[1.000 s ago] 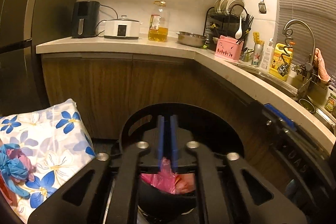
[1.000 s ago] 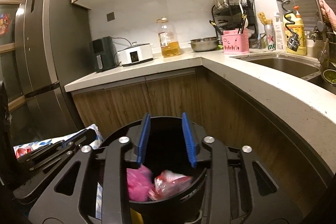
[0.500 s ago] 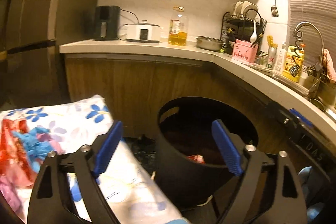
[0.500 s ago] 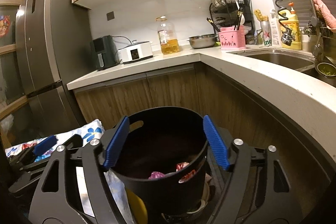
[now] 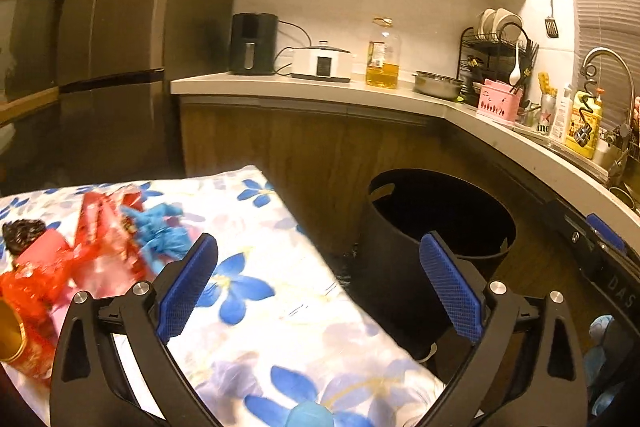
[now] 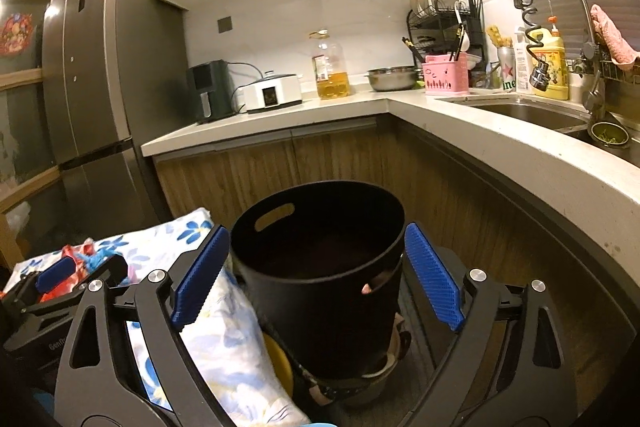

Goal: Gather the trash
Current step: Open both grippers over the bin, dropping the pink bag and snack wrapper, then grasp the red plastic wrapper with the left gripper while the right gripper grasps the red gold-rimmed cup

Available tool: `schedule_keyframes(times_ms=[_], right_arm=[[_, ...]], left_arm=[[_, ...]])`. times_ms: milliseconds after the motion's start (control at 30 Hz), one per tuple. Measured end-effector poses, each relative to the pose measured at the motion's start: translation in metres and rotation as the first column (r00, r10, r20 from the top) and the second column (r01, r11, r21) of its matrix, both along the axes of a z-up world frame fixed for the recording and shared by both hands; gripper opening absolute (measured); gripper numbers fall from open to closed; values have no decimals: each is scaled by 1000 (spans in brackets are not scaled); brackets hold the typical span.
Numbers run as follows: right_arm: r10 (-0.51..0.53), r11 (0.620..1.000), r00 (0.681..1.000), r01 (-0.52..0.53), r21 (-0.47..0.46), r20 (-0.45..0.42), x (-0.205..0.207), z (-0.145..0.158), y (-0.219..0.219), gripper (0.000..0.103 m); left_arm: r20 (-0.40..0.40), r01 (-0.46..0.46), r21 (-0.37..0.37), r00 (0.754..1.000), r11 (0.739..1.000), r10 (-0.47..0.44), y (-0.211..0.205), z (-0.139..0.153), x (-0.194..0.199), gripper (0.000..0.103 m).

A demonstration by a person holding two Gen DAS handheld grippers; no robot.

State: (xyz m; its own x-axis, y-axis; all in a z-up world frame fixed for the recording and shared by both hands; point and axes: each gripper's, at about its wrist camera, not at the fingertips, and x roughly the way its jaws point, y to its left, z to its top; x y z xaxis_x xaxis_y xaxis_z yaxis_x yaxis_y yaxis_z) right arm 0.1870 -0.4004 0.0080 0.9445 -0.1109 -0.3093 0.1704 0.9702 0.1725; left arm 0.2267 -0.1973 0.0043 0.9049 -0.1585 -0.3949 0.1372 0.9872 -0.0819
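A black round trash bin (image 5: pixel 436 227) stands on the floor by the cabinets; it also shows in the right wrist view (image 6: pixel 320 267). Trash lies on a floral cloth (image 5: pixel 280 307): red wrappers (image 5: pixel 92 251), a crumpled blue glove (image 5: pixel 160 231), a dark wrapper (image 5: pixel 22 233) and a gold can (image 5: pixel 10 335). My left gripper (image 5: pixel 320 287) is open and empty over the cloth's right part, beside the bin. My right gripper (image 6: pixel 316 279) is open and empty, its jaws spread either side of the bin in the view. The bin's contents are hidden.
A fridge (image 5: pixel 100 67) stands at the left. A counter (image 6: pixel 280 115) holds an air fryer (image 6: pixel 210 91), a cooker (image 6: pixel 272 93), an oil bottle (image 6: pixel 330 67), a steel bowl (image 6: pixel 392 77) and a dish rack (image 6: pixel 444 15). A sink with tap (image 6: pixel 552 27) is at right.
Both grippers opened and pulled back up from the bin, leaving the pink and red trash inside. The left gripper swung left over the floral cloth toward the trash pile.
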Motion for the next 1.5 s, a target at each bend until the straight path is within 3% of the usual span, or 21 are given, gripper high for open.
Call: schedule_keyframes(times_ms=[367,600,767,1033,1300,1500], right_arm=[[18,1000,1000,-18,18,-1,-33,1,25,96],[71,997,997,-71,18,3,-51,-2,53,96],[128,992,992,-128,15,-8,-58,-8,78,96],[240,971,970,-240,12,-40,-58,-18,125,96],[407,913,910,-408,9,-73,-53,-25,194,96],[537,842,836,-539,16,-113,-42,-31,259,74]], left_arm=[[33,-32,6,999,999,31,29,4,-47,97],[51,-121,37,992,992,119,60,-4,-83,97],[69,-213,56,976,975,209,92,-12,-109,97],[51,-367,21,929,930,366,156,-21,-137,97],[61,-459,0,887,888,458,199,-23,-160,97],[52,-522,-8,851,853,522,234,-24,-169,97]])
